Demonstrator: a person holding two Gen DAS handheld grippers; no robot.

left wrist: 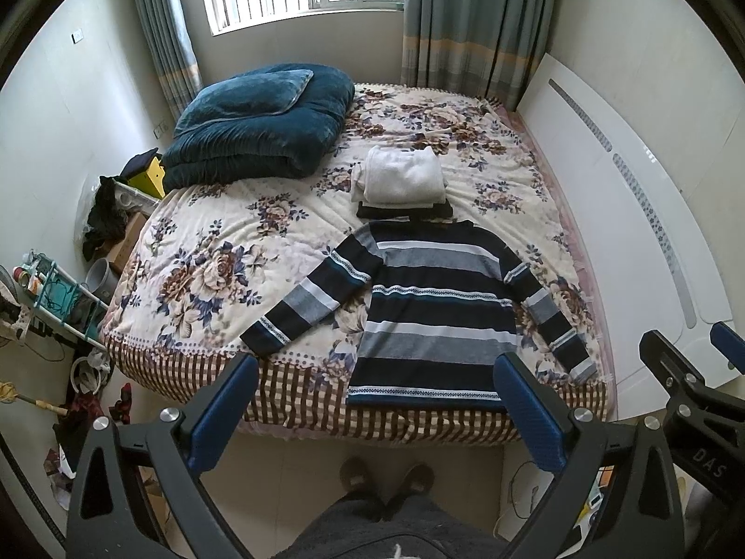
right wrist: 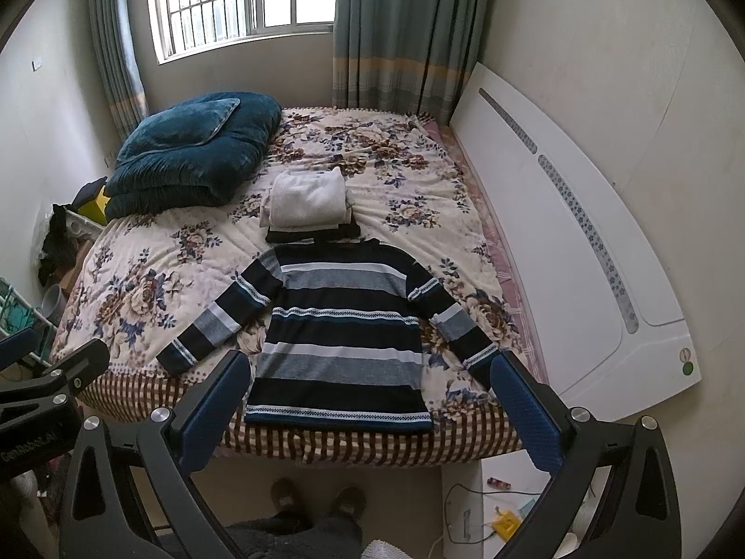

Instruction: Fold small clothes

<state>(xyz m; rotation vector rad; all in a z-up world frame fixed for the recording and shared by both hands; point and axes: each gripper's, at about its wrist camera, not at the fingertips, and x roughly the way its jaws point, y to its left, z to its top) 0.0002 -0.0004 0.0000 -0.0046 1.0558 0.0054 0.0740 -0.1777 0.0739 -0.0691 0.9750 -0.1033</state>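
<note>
Left wrist view: left gripper (left wrist: 375, 412) spread wide, holding nothing; striped sweater (left wrist: 433, 312) flat at the bed's (left wrist: 195, 275) foot edge.
Right wrist view: right gripper (right wrist: 368, 412) also spread wide, empty; folded clothes stack (right wrist: 309, 205) mid-bed, touching the sweater's collar.

The dark garment (left wrist: 404, 211) lies mostly hidden under the white stack (left wrist: 400, 177); the sweater's (left wrist: 433, 312) collar at 12 o'clock overlaps it.
</note>
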